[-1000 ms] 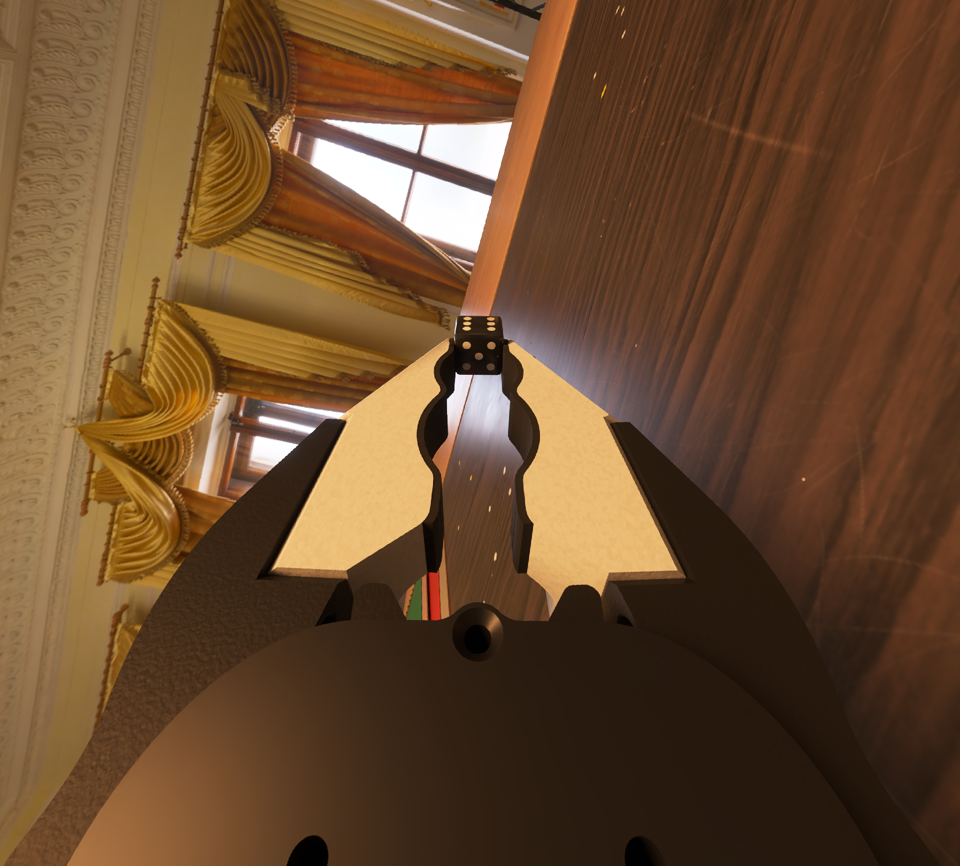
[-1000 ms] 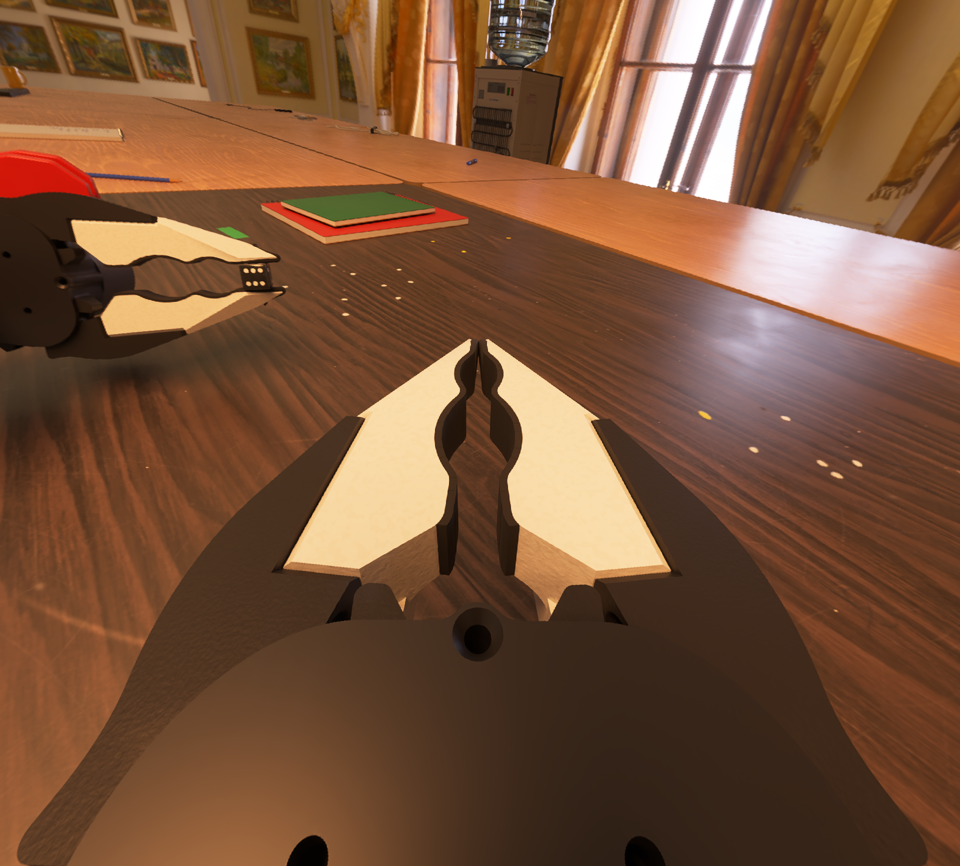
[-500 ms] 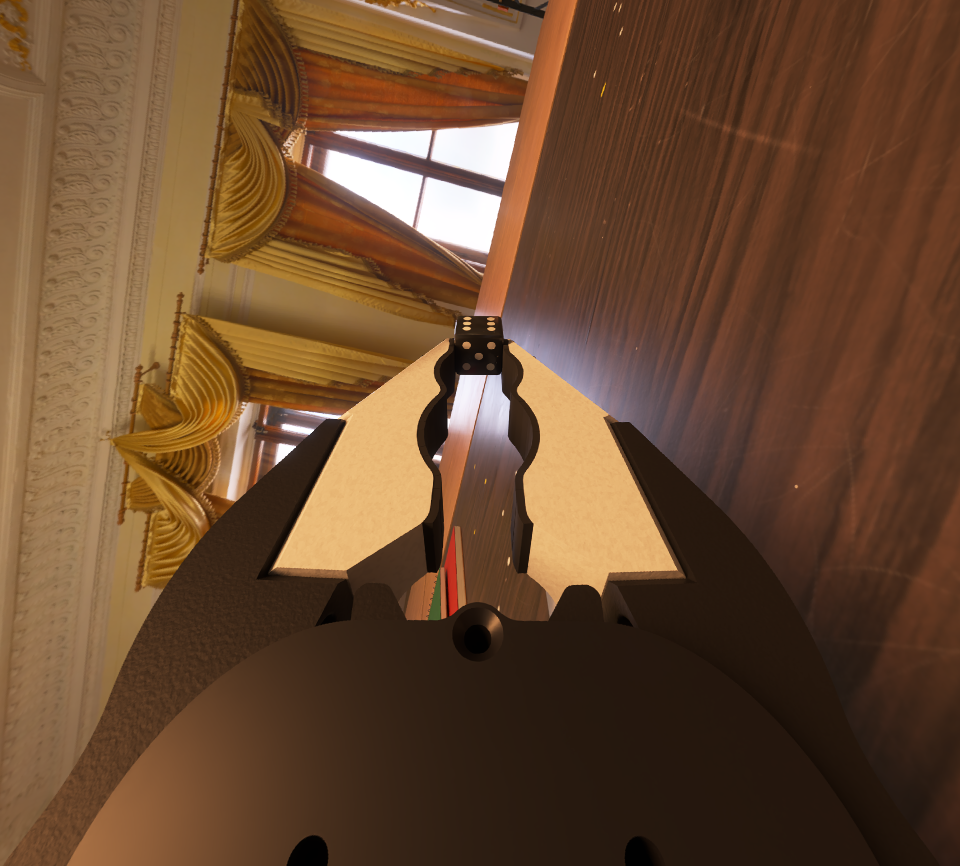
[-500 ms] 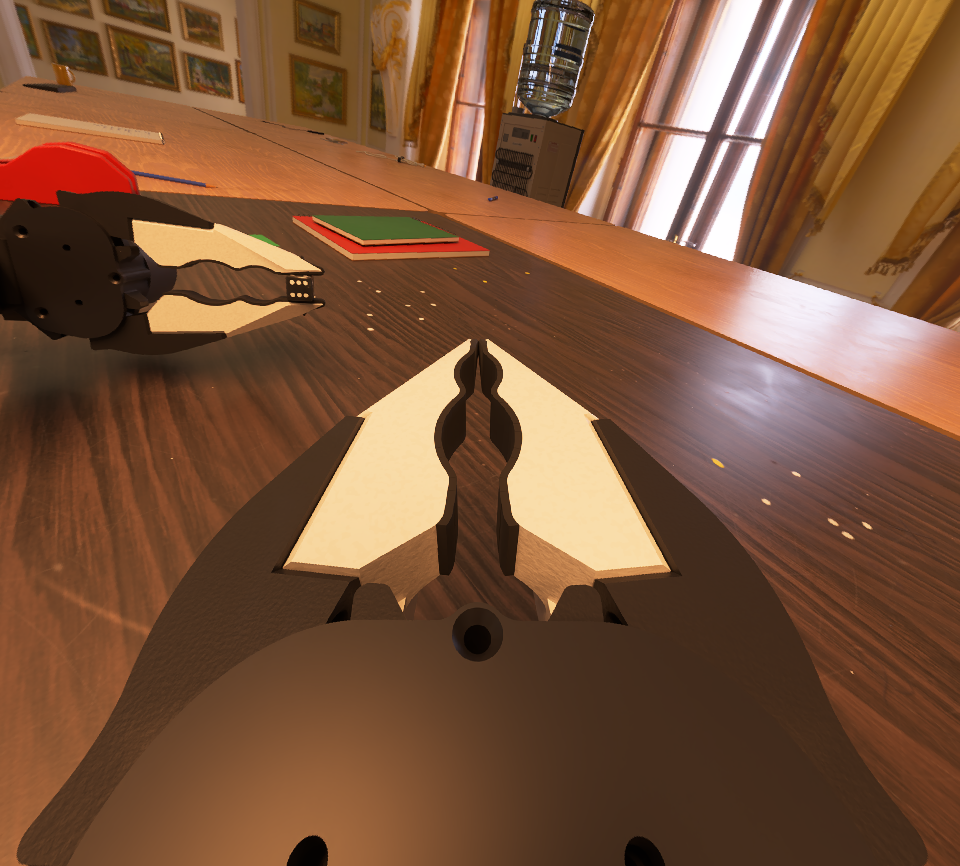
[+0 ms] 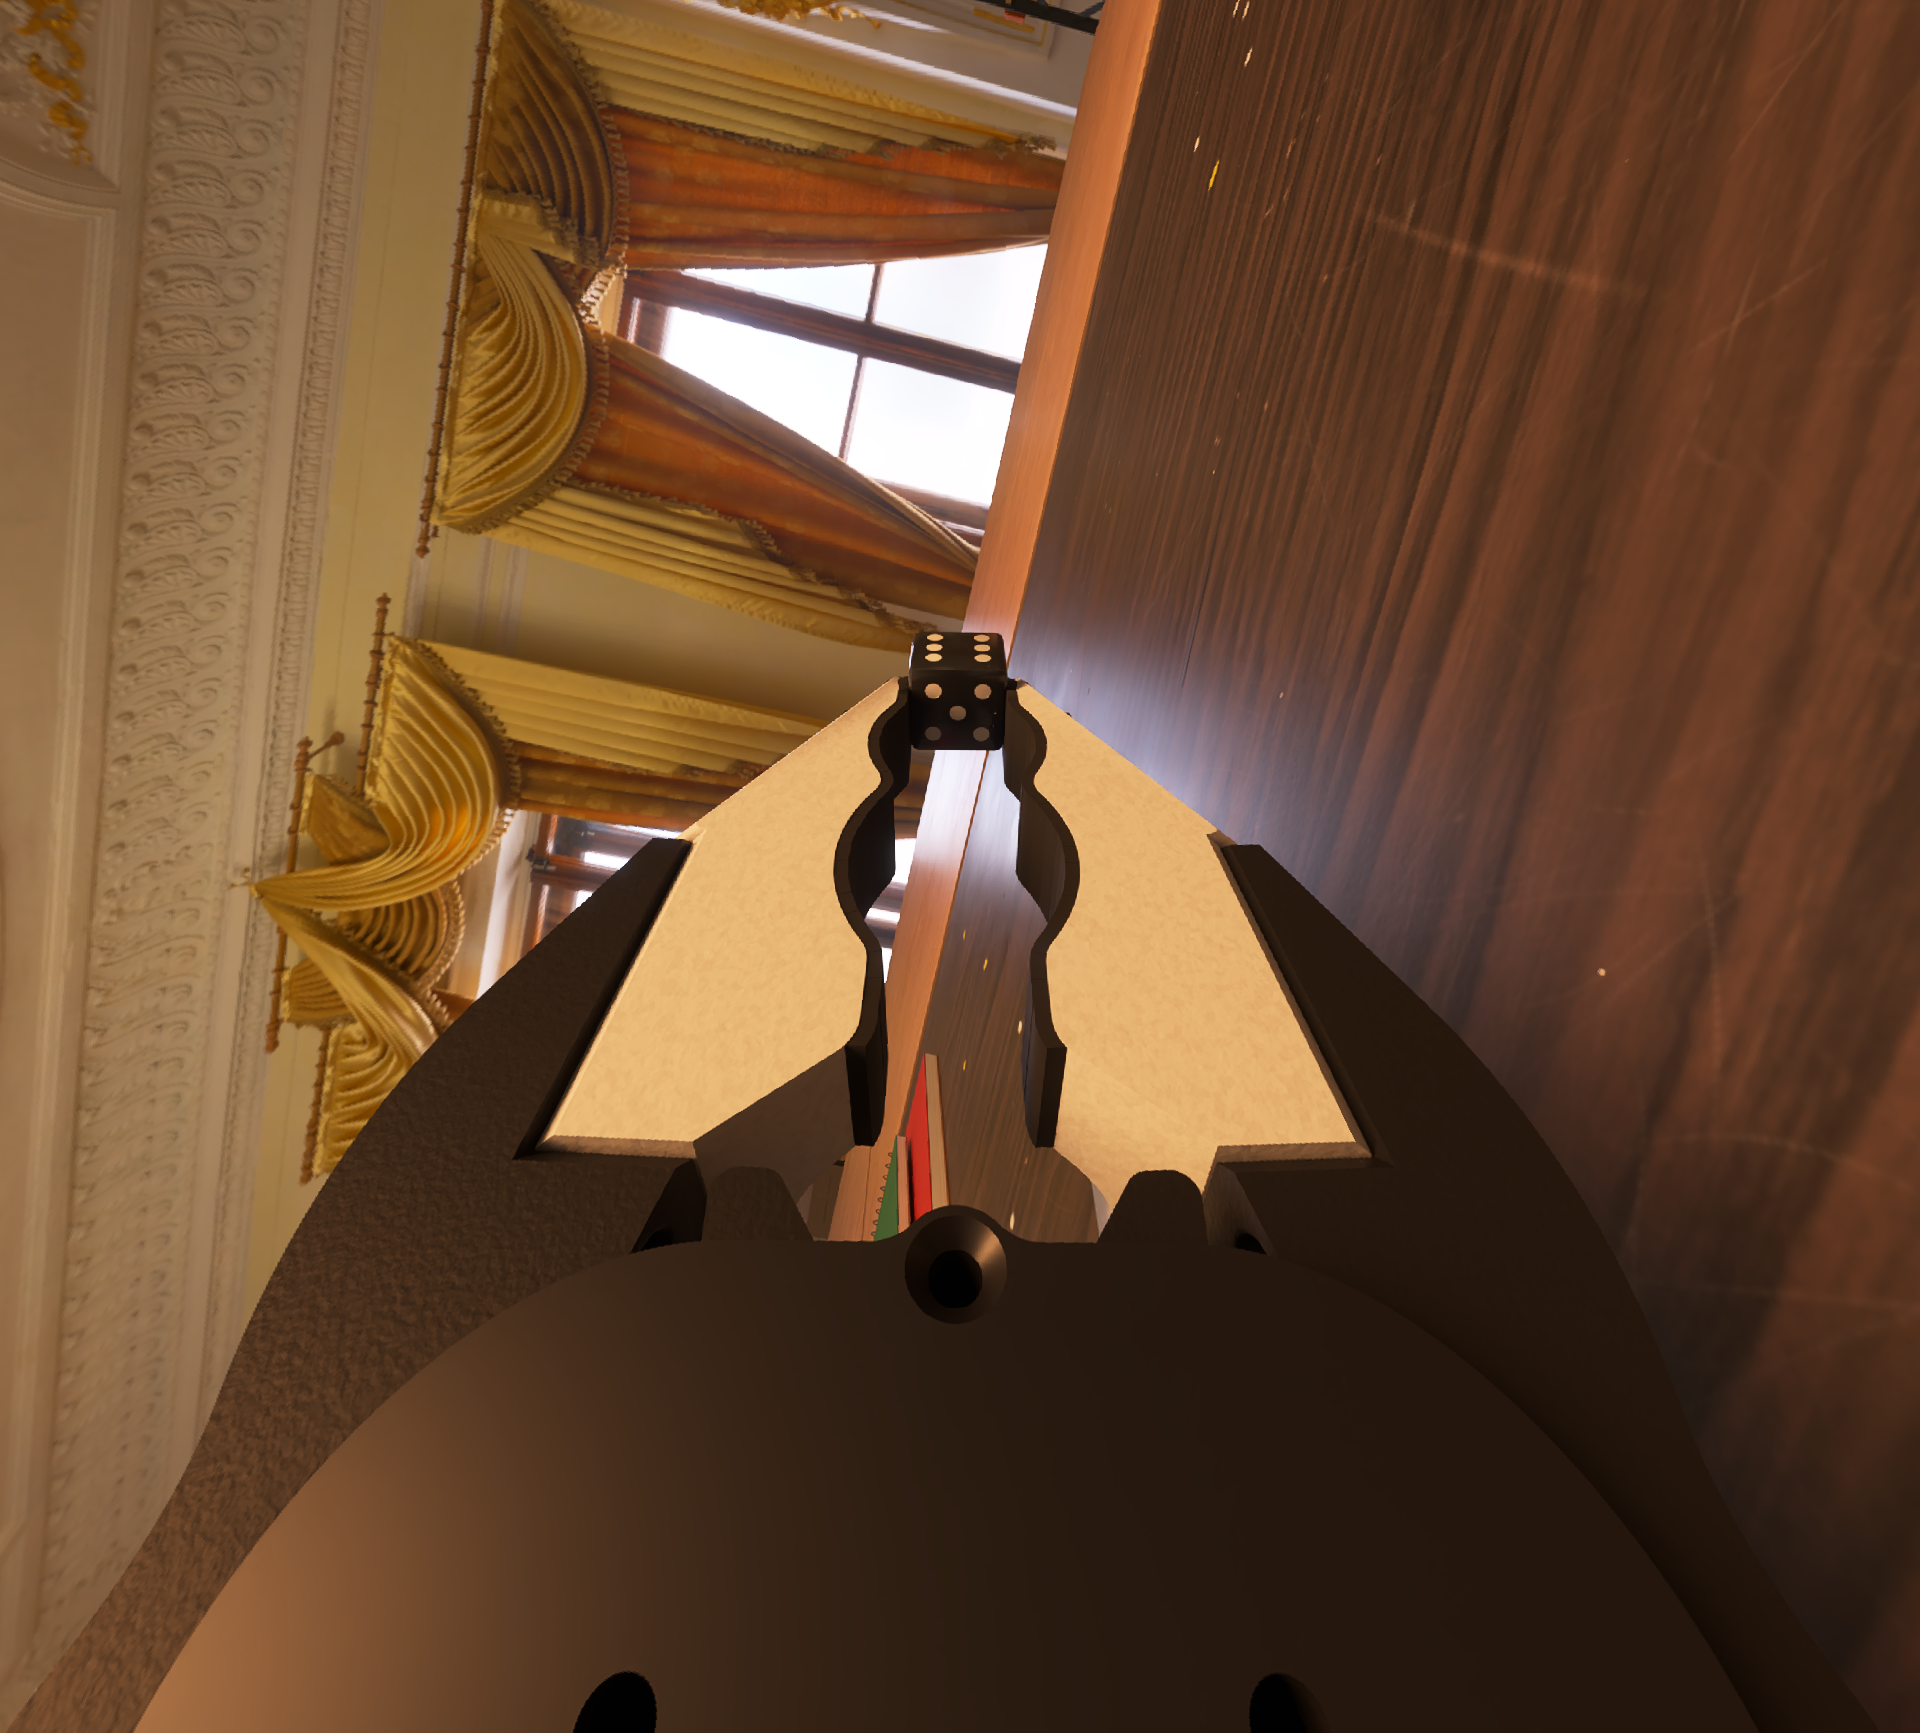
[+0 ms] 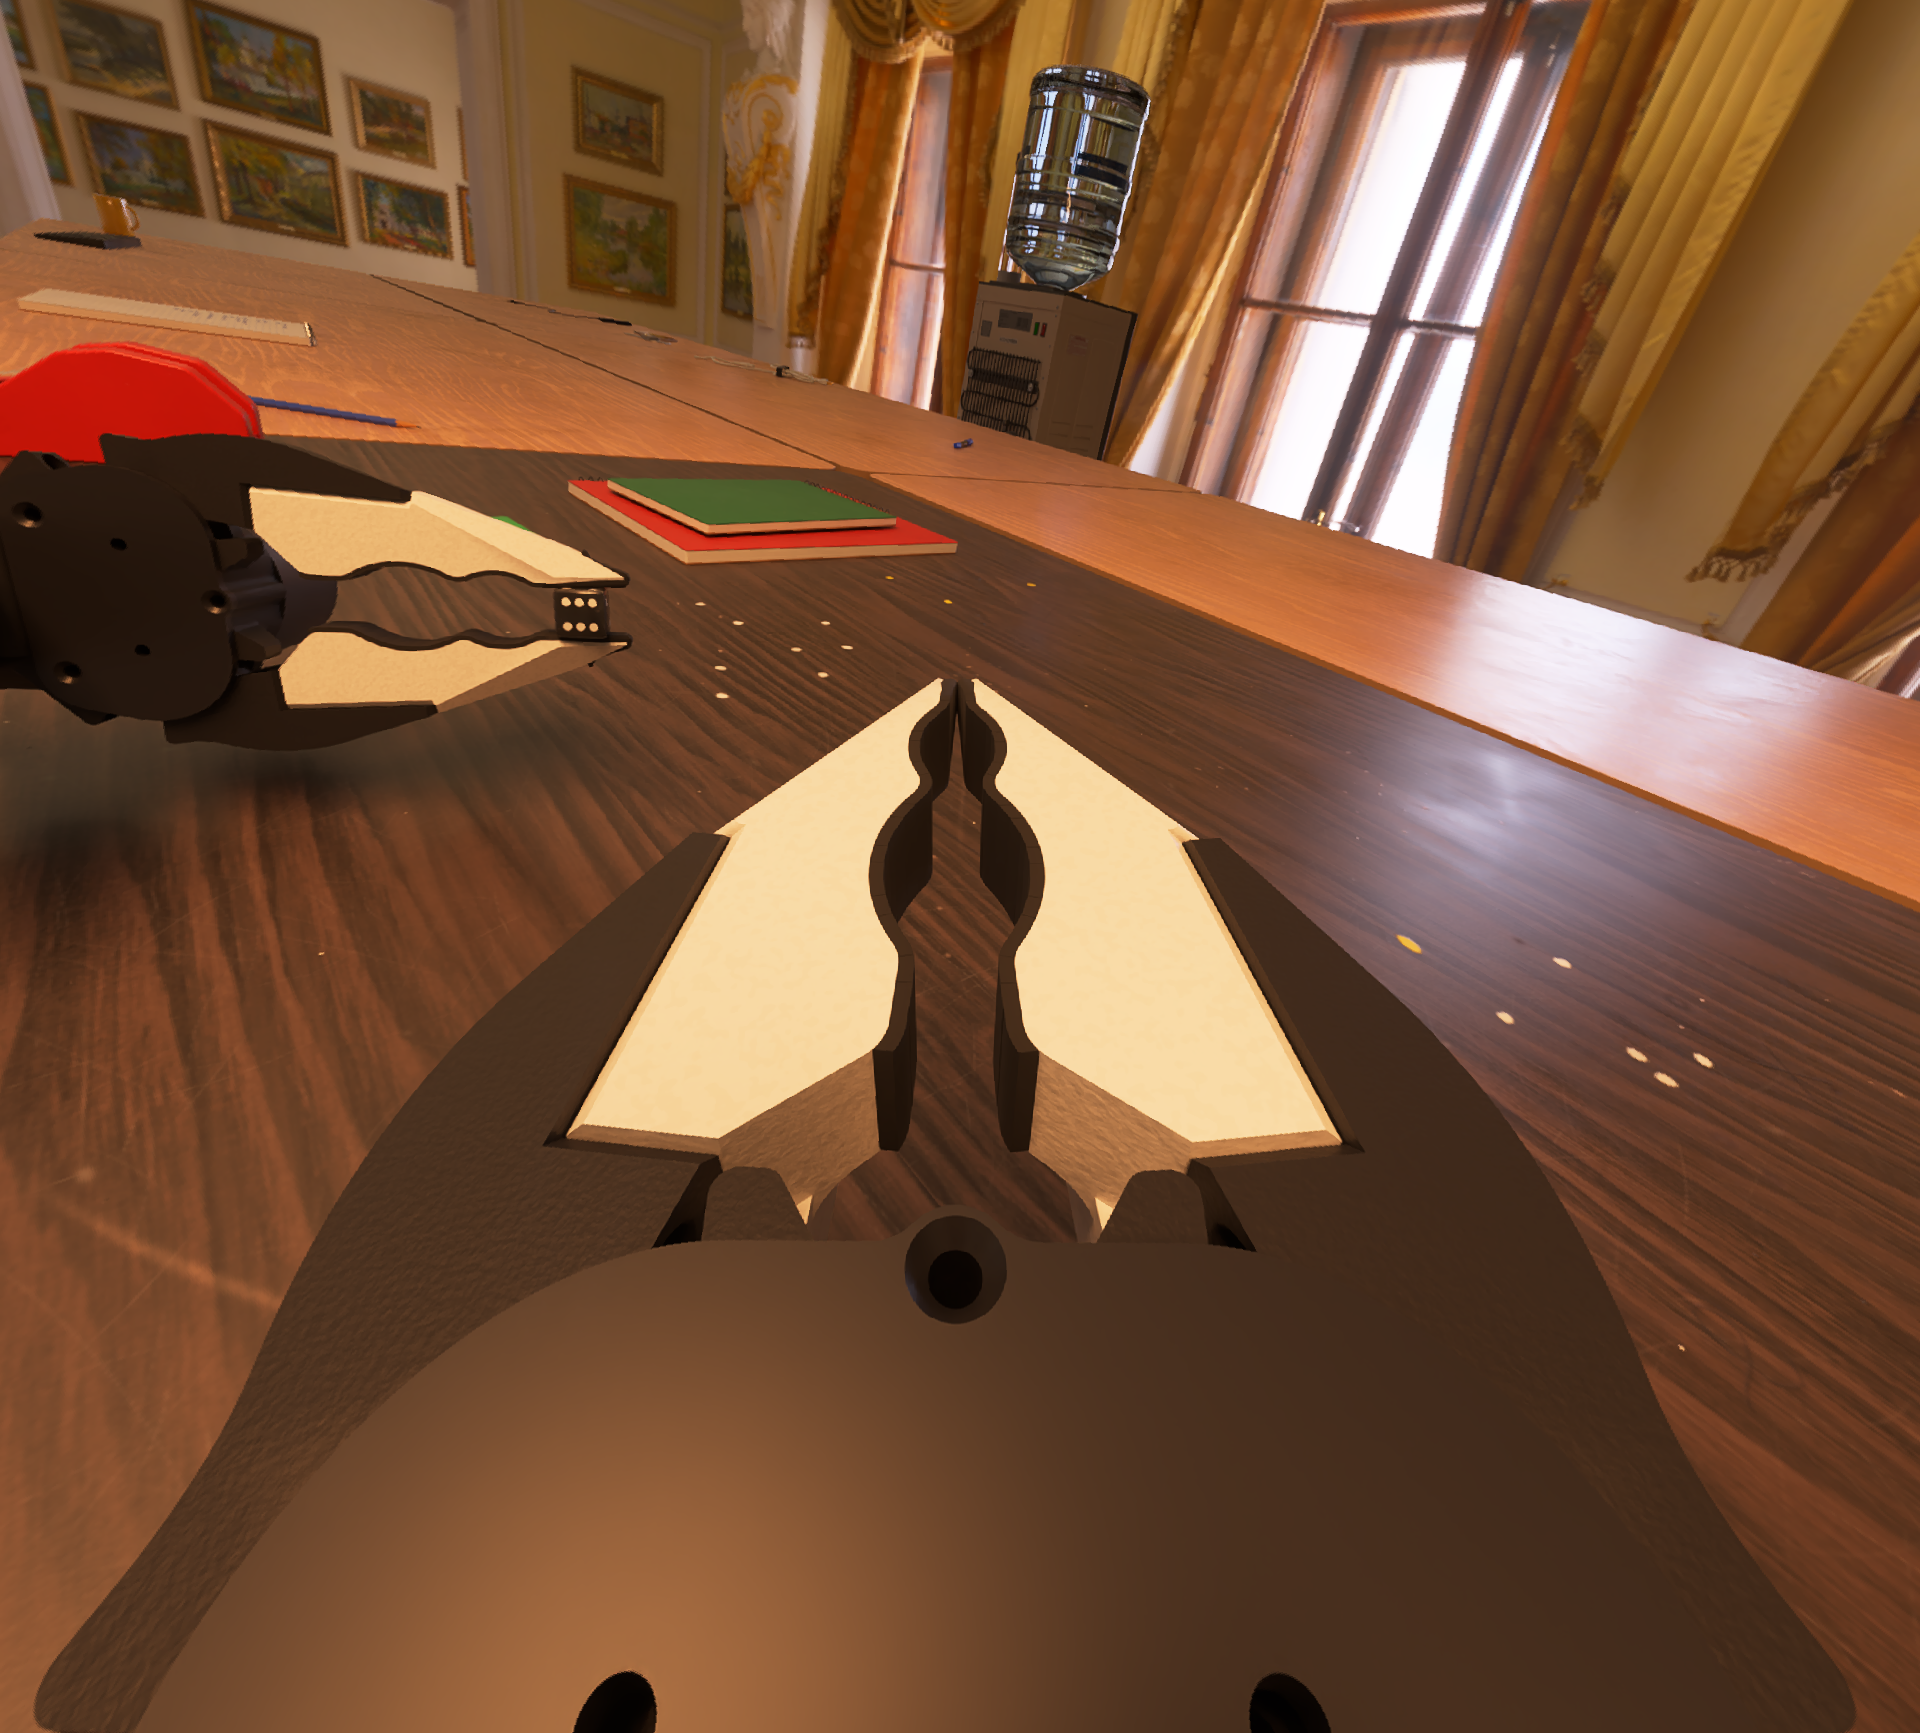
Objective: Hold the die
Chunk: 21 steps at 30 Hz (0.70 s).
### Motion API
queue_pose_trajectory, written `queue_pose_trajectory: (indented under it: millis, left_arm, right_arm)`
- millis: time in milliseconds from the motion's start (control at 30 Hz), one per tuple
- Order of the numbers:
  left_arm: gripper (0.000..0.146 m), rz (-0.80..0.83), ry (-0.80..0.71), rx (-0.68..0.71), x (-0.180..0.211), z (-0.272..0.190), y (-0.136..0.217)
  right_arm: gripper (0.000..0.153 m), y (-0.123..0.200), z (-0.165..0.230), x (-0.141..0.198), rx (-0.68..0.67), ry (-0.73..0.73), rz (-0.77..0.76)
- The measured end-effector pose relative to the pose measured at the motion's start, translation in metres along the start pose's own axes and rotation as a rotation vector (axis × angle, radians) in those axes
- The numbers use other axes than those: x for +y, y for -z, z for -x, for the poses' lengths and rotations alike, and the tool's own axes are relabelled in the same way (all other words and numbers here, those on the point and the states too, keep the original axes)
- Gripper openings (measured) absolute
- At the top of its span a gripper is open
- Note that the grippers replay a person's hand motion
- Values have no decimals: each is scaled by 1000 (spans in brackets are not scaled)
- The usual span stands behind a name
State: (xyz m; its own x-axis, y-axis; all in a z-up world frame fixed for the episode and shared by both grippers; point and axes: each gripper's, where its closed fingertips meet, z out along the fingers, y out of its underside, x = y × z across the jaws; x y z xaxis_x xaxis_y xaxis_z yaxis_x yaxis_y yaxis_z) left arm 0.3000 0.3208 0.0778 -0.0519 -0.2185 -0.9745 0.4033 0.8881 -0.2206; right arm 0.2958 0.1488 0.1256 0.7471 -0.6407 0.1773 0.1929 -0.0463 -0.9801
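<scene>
A small black die with white pips is pinched between the tips of my left gripper, which is turned on its side and holds it above the dark wooden table. In the right wrist view the left gripper shows at the left with the die at its fingertips, above the table. My right gripper is shut and empty, to the right of the left gripper and above the table.
A green pad on a red pad lies on the table beyond both grippers. A red object, a blue pencil and a ruler lie at the far left. A water cooler stands by the windows.
In the right wrist view the left gripper with the die has shifted rightward and looms larger, and that view has tilted up. The left wrist view's background shifted slightly; the grip on the die is unchanged.
</scene>
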Motion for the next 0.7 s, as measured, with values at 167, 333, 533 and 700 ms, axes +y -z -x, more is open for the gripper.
queue_pose_trajectory:
  millis: [167,333,533,700]
  left_arm:
    - [16,-10,-8,6,-2,-2,0]
    - [16,-8,-15,11,-2,-3,0]
    - [16,-9,-23,15,-3,-5,0]
    - [16,-2,-32,15,-2,-5,0]
  right_arm:
    - [0,0,2,-1,-12,0,-6]
    - [0,0,7,-2,-19,29,-6]
    - [0,-1,9,0,-19,44,8]
    - [0,-2,2,16,125,252,88]
